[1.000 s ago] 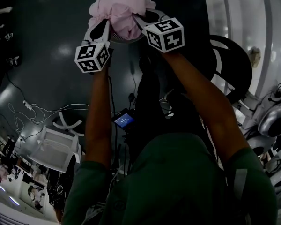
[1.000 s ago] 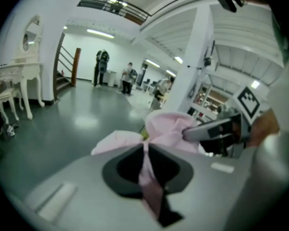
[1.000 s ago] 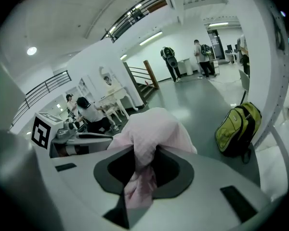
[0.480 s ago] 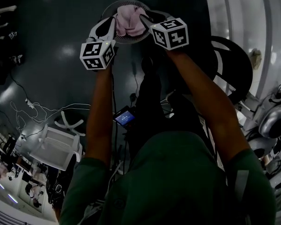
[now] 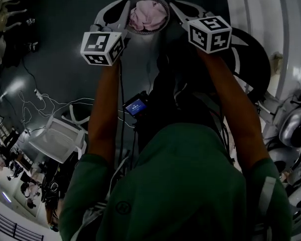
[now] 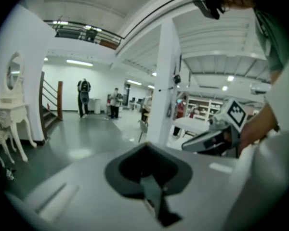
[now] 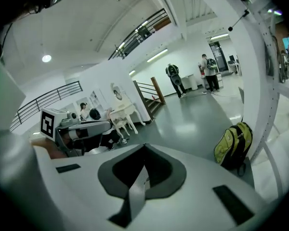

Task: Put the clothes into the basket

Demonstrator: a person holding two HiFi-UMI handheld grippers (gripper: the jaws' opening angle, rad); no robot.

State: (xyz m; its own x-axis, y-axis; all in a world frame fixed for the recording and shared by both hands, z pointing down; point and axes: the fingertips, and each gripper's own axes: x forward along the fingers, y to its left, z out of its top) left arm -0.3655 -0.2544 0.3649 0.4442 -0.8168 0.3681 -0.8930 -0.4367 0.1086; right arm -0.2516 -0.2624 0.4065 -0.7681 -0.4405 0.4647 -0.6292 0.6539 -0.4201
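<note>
Pink crumpled garment (image 5: 149, 15): soft matt cloth. Round grey slatted basket (image 5: 145, 32), 12 o'clock: ribbed wall, looks plastic. Dark grey floor (image 5: 55, 39): polished, glossy. Green shirt (image 5: 185, 185): matt cloth.

Both arms outstretched — left tongs (image 5: 121, 6) shut, empty; right tongs (image 5: 176, 6) just closed, empty.

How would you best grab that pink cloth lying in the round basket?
Pinch one of the raised folds on top of the pink cloth, coming straight down from above. It lies crumpled inside the basket, whose wall rings it on every side, so only the top is open. The bunched folds probably give jaws something to close on.
</note>
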